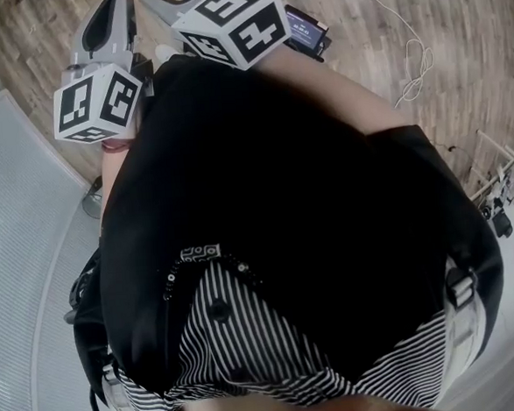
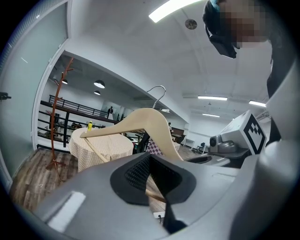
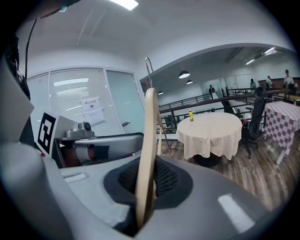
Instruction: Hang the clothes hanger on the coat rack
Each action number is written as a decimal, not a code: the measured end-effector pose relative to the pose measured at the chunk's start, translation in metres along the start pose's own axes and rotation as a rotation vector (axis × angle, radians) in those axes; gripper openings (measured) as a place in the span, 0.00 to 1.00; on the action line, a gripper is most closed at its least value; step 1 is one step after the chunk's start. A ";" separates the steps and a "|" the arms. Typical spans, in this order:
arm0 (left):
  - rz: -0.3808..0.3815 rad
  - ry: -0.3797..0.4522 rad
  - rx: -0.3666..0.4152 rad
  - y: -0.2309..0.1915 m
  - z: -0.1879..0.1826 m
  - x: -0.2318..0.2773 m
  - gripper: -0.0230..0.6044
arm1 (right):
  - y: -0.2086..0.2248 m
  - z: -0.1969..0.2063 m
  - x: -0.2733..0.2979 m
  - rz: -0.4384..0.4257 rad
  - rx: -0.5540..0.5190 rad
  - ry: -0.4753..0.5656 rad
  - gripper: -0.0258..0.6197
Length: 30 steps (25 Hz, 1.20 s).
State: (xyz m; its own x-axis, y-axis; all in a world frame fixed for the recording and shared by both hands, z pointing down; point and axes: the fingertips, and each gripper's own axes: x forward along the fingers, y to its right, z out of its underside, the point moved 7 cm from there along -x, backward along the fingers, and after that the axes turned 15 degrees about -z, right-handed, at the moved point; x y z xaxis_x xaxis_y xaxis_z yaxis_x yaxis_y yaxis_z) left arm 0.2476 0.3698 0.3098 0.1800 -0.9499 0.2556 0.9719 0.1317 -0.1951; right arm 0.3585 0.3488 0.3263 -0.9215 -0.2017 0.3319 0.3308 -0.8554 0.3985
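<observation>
as far as progress can be judged: wooden hanger (image 2: 140, 123) is off any support and gripped at both ends; hanging is not yet done.
left claw (image 2: 152, 176): closed narrowly on the hanger, at its lower bar near one shoulder end.
right claw (image 3: 146, 187): pinched shut on the hanger's other arm, seen edge-on rising toward 12 o'clock.
coat rack (image 2: 56, 117): seen at 9 o'clock in the left gripper view, well apart from the hanger; nothing is seen hung on it.
left to do: hanger to be carried to the rack and its hook (image 2: 159, 93) set over a branch, judged the larger part.
materials: hanger pale smooth wood, curved shoulders, thin straight bar, bent metal hook; rack reddish-brown, slender, tree-like; claw pads dark, ribbed.
round surface (image 2: 101, 145): draped in checked cloth, beyond the hanger.
</observation>
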 end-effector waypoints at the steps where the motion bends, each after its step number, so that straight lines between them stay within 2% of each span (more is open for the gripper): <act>1: 0.002 -0.002 -0.001 -0.009 -0.004 0.004 0.04 | 0.002 -0.006 0.009 0.001 0.001 0.000 0.08; 5: 0.003 0.001 -0.009 -0.058 -0.019 0.015 0.04 | 0.005 -0.028 0.056 0.010 -0.002 -0.009 0.08; 10: 0.011 0.009 -0.038 -0.178 -0.035 0.030 0.04 | -0.002 -0.059 0.174 0.016 -0.016 -0.042 0.08; 22: 0.028 0.027 -0.026 -0.196 -0.047 0.030 0.04 | -0.005 -0.071 0.192 0.024 -0.028 -0.032 0.08; 30: -0.017 0.035 -0.051 -0.243 -0.051 0.020 0.04 | -0.016 -0.088 0.234 -0.003 -0.058 -0.054 0.08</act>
State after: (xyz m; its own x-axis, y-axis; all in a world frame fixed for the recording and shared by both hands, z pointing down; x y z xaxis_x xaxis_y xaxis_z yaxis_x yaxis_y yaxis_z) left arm 0.0070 0.3042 0.3136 0.1574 -0.9613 0.2263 0.9655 0.1016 -0.2397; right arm 0.1195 0.2735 0.3221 -0.9095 -0.1744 0.3774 0.3144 -0.8824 0.3500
